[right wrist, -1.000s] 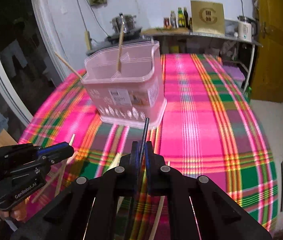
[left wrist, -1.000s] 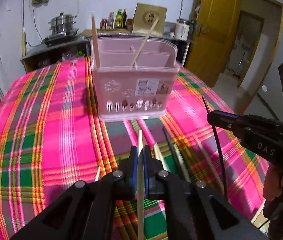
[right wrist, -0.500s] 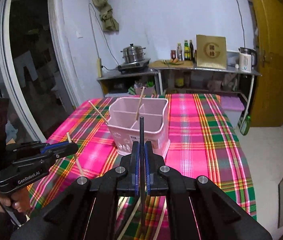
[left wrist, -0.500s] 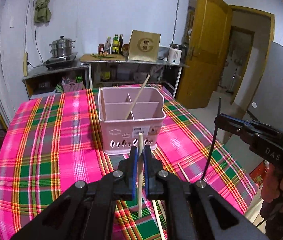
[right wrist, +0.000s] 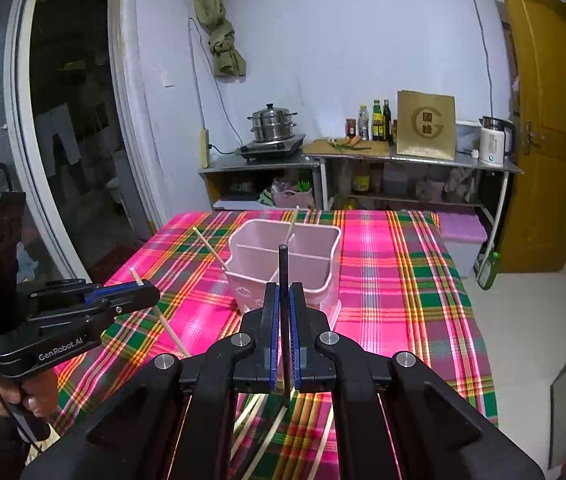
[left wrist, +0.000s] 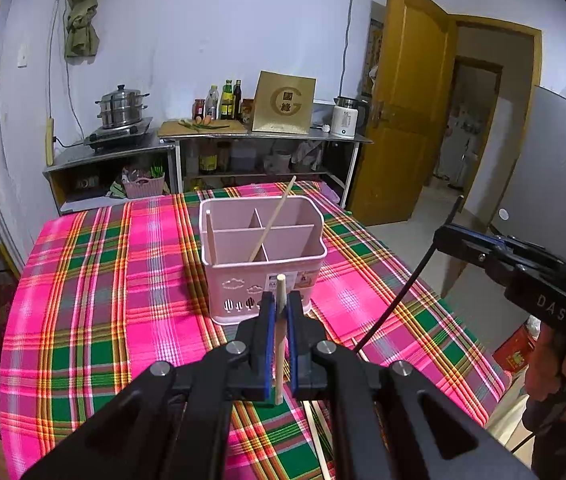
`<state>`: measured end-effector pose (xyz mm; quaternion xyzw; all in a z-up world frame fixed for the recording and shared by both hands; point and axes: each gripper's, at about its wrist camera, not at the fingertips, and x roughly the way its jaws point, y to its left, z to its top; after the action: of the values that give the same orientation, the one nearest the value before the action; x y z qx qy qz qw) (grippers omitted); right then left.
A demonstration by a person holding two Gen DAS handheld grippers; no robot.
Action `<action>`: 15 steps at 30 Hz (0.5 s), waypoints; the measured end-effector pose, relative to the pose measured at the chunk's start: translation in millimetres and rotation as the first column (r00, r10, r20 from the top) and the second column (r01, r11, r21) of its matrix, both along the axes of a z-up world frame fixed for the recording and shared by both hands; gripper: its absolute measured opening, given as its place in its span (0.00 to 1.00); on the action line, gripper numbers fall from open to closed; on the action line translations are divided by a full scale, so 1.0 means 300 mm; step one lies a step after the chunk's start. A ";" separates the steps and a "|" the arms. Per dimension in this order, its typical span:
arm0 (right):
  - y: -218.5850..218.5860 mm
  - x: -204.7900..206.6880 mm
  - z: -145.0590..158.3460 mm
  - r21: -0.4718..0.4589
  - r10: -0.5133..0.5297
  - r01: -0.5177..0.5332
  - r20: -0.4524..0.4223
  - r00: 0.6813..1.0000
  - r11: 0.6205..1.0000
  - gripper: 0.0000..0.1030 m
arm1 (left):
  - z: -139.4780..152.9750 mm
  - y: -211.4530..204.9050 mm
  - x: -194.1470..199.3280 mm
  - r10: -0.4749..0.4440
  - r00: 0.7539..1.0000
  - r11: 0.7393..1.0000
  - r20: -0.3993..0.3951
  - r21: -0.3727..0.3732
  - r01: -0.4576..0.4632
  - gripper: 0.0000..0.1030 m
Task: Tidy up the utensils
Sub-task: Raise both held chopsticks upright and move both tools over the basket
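Observation:
A pink divided utensil holder stands mid-table on the plaid cloth; it also shows in the right wrist view. Wooden chopsticks lean inside it. My left gripper is shut on a wooden chopstick, held upright above the table in front of the holder. My right gripper is shut on a black chopstick, also raised; it shows at the right of the left wrist view. Several loose chopsticks lie on the cloth below the grippers.
The table has a pink, green and orange plaid cloth. Behind it stand metal shelves with a steamer pot, bottles, a gold box and a kettle. A yellow door is open at the right.
Both grippers have lifted well above the table with their chopsticks, pulling back from the holder, which now looks smaller and is seen from above.

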<state>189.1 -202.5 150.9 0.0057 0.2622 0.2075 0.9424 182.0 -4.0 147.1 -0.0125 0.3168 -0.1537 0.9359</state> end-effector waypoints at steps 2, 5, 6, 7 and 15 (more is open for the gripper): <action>0.005 -0.001 0.014 -0.002 0.005 -0.005 0.009 1.000 1.000 0.05 | 0.015 0.004 0.002 -0.003 1.000 1.000 0.006 0.005 0.003 0.06; 0.015 0.002 0.037 -0.007 0.012 -0.012 0.023 1.000 1.000 0.04 | 0.045 0.005 0.010 -0.006 1.000 1.000 0.017 0.012 0.006 0.06; 0.019 0.002 0.044 -0.008 0.016 -0.015 0.028 0.999 1.000 0.04 | 0.056 0.006 0.015 -0.008 1.000 1.000 0.020 0.013 0.007 0.06; 0.023 0.005 0.053 -0.009 0.018 -0.018 0.033 0.999 1.000 0.04 | 0.068 0.007 0.019 -0.009 1.000 1.000 0.023 0.012 0.008 0.06; 0.054 0.038 0.128 0.007 0.042 -0.042 0.076 0.996 0.999 0.04 | 0.172 0.031 0.086 0.000 0.998 1.000 0.058 0.004 0.000 0.06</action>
<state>200.5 -186.4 189.3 -0.0037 0.2252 0.2285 0.9471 207.9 5.3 198.7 -0.0062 0.2897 -0.1534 0.9447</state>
